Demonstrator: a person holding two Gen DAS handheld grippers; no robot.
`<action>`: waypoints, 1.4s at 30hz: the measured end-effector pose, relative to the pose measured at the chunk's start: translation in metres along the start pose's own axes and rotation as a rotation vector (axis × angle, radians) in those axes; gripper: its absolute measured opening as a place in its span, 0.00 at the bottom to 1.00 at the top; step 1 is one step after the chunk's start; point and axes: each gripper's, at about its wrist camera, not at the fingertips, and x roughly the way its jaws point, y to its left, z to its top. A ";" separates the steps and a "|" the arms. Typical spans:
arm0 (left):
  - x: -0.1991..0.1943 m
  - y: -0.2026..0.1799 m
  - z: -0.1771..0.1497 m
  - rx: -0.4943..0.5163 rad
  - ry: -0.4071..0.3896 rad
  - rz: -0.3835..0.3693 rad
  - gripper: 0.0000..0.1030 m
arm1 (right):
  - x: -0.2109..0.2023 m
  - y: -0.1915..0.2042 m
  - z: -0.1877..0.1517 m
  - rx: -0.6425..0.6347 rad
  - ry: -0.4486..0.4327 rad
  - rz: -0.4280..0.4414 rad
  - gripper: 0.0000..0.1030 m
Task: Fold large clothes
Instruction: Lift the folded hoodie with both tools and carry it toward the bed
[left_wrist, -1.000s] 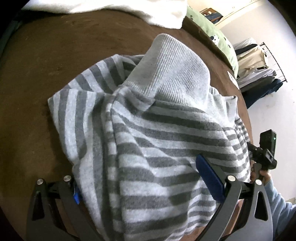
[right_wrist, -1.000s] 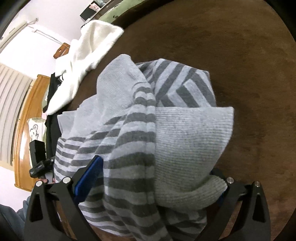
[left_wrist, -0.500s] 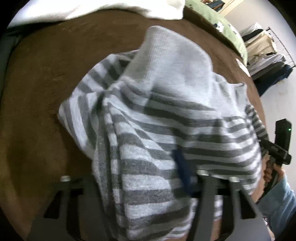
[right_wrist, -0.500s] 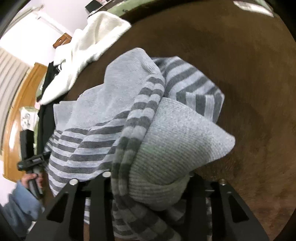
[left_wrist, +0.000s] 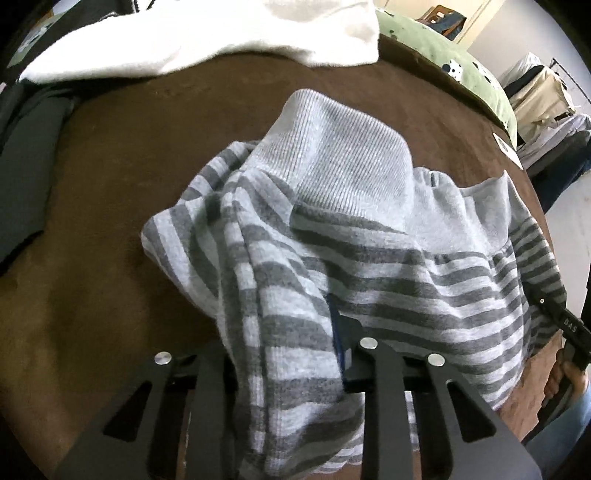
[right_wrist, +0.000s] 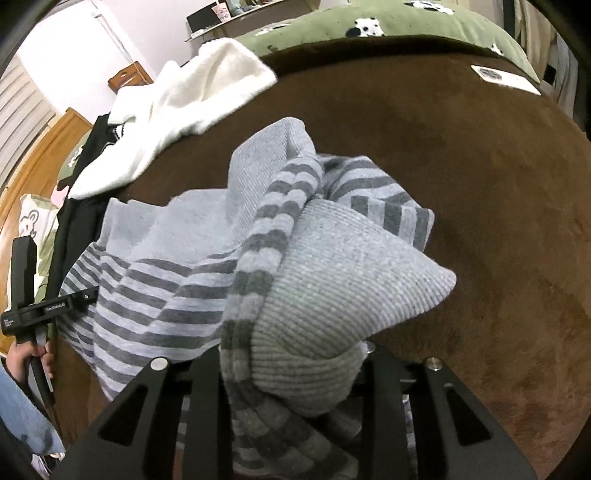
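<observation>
One grey-striped sweater (left_wrist: 369, 258) lay bunched on the brown bed cover (left_wrist: 92, 258), its plain ribbed hem (left_wrist: 351, 162) folded up over the stripes and a ribbed cuff (right_wrist: 343, 295) draped toward the right-hand camera. Both claws had just been closing, with the knit between their fingers. The left gripper (left_wrist: 288, 354) was clamped on a striped fold at the near edge of the sweater, a blue finger pad (left_wrist: 337, 343) pressing into the cloth. The right gripper (right_wrist: 291, 365) pinched the gathered sleeve and cuff, the fabric bulging over and between its black fingers. In the left wrist view the other tool showed at the far right edge, with a hand (left_wrist: 570, 384) and a blue sleeve (left_wrist: 569, 435) behind it. Beyond the sweater a white fleece garment (left_wrist: 221, 33) rested along the far edge of the cover, with dark clothing (left_wrist: 26, 166) beside it. A green pillow with black spots (right_wrist: 369, 26) lay past the cover, and a small white card (right_wrist: 506, 77) sat near that edge. Hanging clothes (left_wrist: 546, 96) filled the far right corner of the left view.
</observation>
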 end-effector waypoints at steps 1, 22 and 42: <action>-0.002 0.000 -0.001 0.004 0.001 -0.003 0.26 | -0.003 0.001 0.002 -0.005 -0.002 0.001 0.26; -0.075 -0.023 0.010 0.020 -0.083 -0.006 0.23 | -0.077 0.041 0.034 -0.074 -0.070 0.009 0.24; -0.163 -0.023 0.014 -0.043 -0.147 0.020 0.23 | -0.133 0.092 0.072 -0.186 -0.056 0.016 0.24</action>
